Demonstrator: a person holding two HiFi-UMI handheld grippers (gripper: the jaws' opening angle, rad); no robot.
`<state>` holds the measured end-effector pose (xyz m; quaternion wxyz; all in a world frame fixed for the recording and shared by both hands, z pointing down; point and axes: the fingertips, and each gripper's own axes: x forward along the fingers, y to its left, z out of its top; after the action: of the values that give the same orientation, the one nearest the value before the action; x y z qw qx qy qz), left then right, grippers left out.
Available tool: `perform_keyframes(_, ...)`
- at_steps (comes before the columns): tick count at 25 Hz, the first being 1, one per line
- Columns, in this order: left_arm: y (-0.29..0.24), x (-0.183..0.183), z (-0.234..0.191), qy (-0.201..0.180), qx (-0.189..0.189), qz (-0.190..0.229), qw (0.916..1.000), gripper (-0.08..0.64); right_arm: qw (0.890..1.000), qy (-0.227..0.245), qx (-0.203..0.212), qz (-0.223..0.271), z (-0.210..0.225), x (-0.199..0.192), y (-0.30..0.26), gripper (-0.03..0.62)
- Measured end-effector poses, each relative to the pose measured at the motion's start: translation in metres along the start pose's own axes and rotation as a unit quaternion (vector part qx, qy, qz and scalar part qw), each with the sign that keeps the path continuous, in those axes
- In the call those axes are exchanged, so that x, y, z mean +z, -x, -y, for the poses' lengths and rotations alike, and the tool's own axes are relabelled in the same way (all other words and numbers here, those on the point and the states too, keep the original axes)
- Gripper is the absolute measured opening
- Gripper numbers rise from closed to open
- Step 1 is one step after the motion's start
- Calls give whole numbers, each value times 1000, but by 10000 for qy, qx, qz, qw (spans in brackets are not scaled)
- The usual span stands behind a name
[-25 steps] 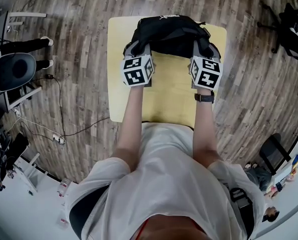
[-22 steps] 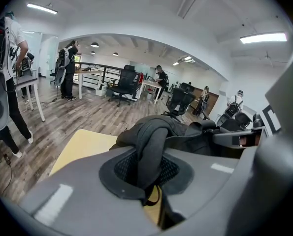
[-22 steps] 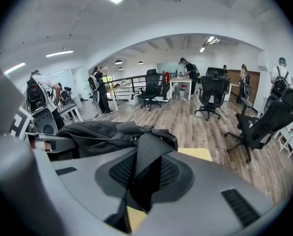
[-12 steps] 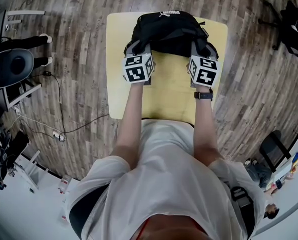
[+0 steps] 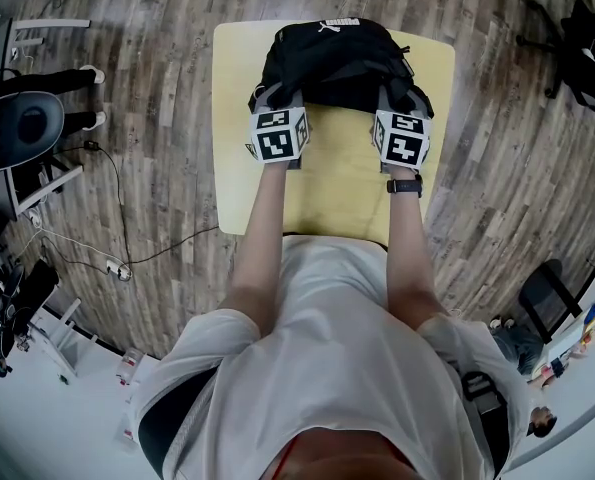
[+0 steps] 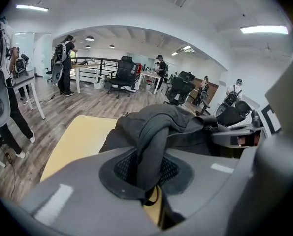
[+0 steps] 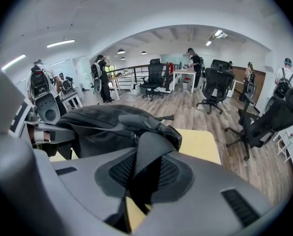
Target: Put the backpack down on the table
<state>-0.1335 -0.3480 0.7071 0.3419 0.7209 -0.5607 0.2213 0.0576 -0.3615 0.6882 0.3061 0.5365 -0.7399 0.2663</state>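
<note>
The backpack (image 5: 332, 63) sits upper centre in the head view, at the table's (image 5: 337, 193) far end. The left gripper (image 6: 148, 168) and right gripper (image 7: 144, 178) each pinch a strap (image 6: 153, 141) (near side). Since a second ago, both grippers have sunk with it.

Bright, even light falls from ceiling strip lamps (image 6: 263, 29); shadows are soft. The wooden floor (image 5: 147, 18) shows a pale sheen. All views bulge fisheye-style, with dark, blurred corners.
</note>
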Motion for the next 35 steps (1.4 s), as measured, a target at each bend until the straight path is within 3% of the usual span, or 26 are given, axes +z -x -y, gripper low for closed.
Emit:
perform_keyframes(7,-9,-25,-3,22,-3,-459,9989,40,9996,-200,63,-181,1,-18,-6,72)
perform_keyframes(15,-23,-59,-11,-130,55,-884,9960,41,9987,-14,109,-499,-2,-43,-18,71)
perform_keyframes(27,-32,-70,-11,-646,304,-722,9948,89,9983,285,110,-502,5,-53,-23,72)
perform_keyframes(31,-26,-67,-15,-613,312,-727,9950,198,9982,345,175,-463,10,-51,-15,124)
perform_keyframes(33,-22,-64,-17,-519,270,-693,9959,253,9980,273,304,-492,11,-52,-11,222)
perform_keyframes(35,-15,-62,-18,-496,222,-627,9966,302,9979,242,395,-447,12,-50,-4,266)
